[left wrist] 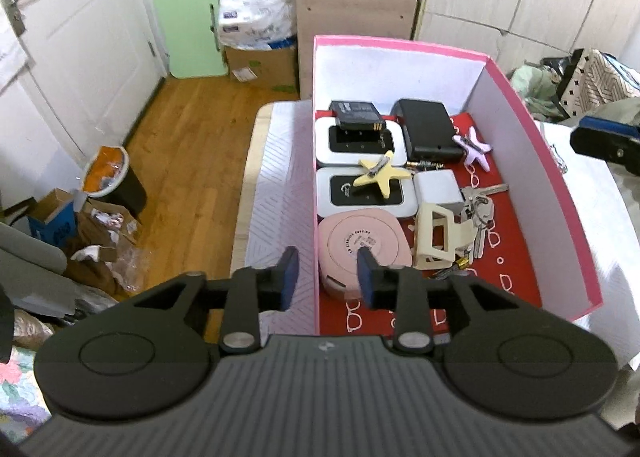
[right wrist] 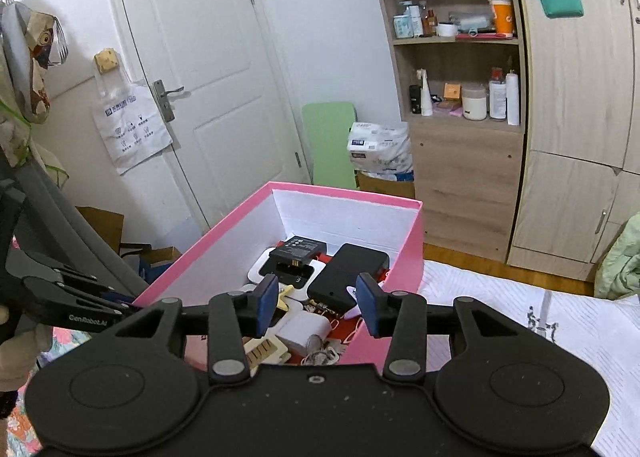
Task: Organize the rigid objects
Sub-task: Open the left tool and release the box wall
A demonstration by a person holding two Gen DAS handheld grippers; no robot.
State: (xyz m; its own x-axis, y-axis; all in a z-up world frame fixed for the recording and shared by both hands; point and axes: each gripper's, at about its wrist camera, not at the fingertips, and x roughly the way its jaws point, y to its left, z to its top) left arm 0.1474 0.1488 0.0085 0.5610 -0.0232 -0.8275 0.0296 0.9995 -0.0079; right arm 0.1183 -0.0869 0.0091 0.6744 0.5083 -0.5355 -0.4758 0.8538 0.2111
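Hovering over the near-left corner of the pink box (left wrist: 536, 129), the left gripper (left wrist: 326, 277) has its jaws parted with nothing between the pads; its two fingers straddle the box's left wall, one outside, one over the pink round case (left wrist: 356, 233). That case sits directly below and just ahead, so the left hand looks nearer to it than the right. Other items are all inside the box: two white devices (left wrist: 360, 161), black power bank (left wrist: 428, 129), yellow star clip (left wrist: 382, 177), cream claw clip (left wrist: 438, 237), keys (left wrist: 480, 205). Right gripper (right wrist: 316, 303) hangs at the box's near end, released and empty, pointing along the box's long axis toward the power bank. No loose item is visible outside the box, so sorting looks nearly done.
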